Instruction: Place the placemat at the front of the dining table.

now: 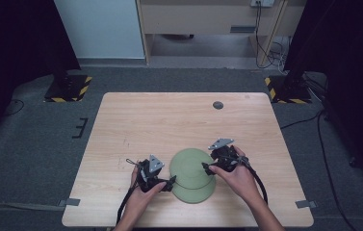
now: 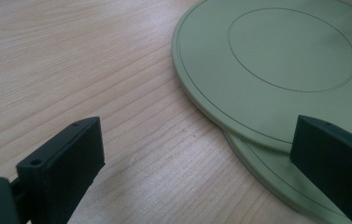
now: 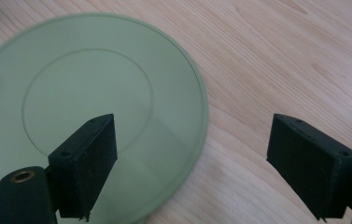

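Both forearms come in from the near edge, each hand wrapped around a hand-held gripper. The left hand-held gripper (image 1: 172,181) points toward the right one, jaws spread wide with nothing between them. The right hand-held gripper (image 1: 206,167) points back toward the left, jaws likewise apart and gripping nothing.

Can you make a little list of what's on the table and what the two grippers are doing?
table: light wood
top plate: green, round, lies partly over the other
bottom plate: green, peeks out underneath on the near side
left gripper: open, at the plates' left edge, holds nothing
right gripper: open, over the top plate's right edge, holds nothing
hands: one on each gripper
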{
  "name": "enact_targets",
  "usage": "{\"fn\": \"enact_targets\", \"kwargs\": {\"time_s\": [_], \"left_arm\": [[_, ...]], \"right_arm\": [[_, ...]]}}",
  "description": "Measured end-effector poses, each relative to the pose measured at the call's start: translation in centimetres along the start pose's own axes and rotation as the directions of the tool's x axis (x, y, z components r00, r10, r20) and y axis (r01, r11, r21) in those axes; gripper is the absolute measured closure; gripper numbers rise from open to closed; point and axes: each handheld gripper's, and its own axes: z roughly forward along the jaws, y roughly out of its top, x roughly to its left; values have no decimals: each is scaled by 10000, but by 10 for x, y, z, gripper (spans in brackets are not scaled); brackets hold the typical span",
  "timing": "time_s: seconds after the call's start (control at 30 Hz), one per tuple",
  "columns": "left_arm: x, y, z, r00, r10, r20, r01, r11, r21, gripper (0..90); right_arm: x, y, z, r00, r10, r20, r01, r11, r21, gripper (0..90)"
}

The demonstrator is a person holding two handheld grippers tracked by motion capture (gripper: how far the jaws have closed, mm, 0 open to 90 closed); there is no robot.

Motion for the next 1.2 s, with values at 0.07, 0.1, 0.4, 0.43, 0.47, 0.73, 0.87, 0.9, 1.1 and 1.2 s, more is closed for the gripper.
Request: {"fn": "enact_targets", "kwargs": {"time_s": [0.07, 0.1, 0.4, 0.43, 0.47, 0.73, 0.87, 0.9, 1.1, 1.2], "left_arm": [[0, 0, 0, 10000, -16, 10, 16, 10000, -12, 21], [0, 0, 0, 10000, -30, 13, 30, 10000, -19, 21], [1, 2, 0, 9999, -139, -11, 139, 9999, -37, 25], [1, 2, 0, 9999, -127, 4, 127, 9999, -19, 25], [1, 2, 0, 9999, -131, 16, 131, 9999, -29, 25], [2, 4, 2, 9998, -222, -17, 222, 9997, -48, 28], [1, 4, 4, 9999, -147, -50, 147, 9999, 20, 29], [1, 4, 4, 9999, -161, -42, 161, 9999, 16, 26], [1, 4, 5, 9998, -191, -27, 191, 9998, 0, 26], [1, 4, 5, 9998, -194, -26, 194, 9998, -6, 26]], "right_arm": [[-1, 5, 3, 9996, 21, -270, -17, 9999, 125, 166], [-2, 8, 5, 9994, 59, -342, -55, 9999, 135, 167], [-10, 19, 24, 9945, 348, -985, -305, 9985, 444, 160], [-11, 20, 26, 9927, 447, -1124, -396, 9981, 475, 160], [-12, 20, 29, 9921, 494, -1155, -435, 9977, 526, 160], [-16, 17, 47, 9856, 804, -1486, -690, 9944, 804, 151], [-19, 16, 50, 9790, 984, -1784, -857, 9933, 779, 144], [-20, 16, 51, 9770, 1060, -1851, -934, 9927, 759, 144], [-25, 13, 53, 9641, 1368, -2276, -1222, 9895, 769, 146], [-25, 12, 53, 9637, 1341, -2310, -1201, 9900, 736, 145]]}}
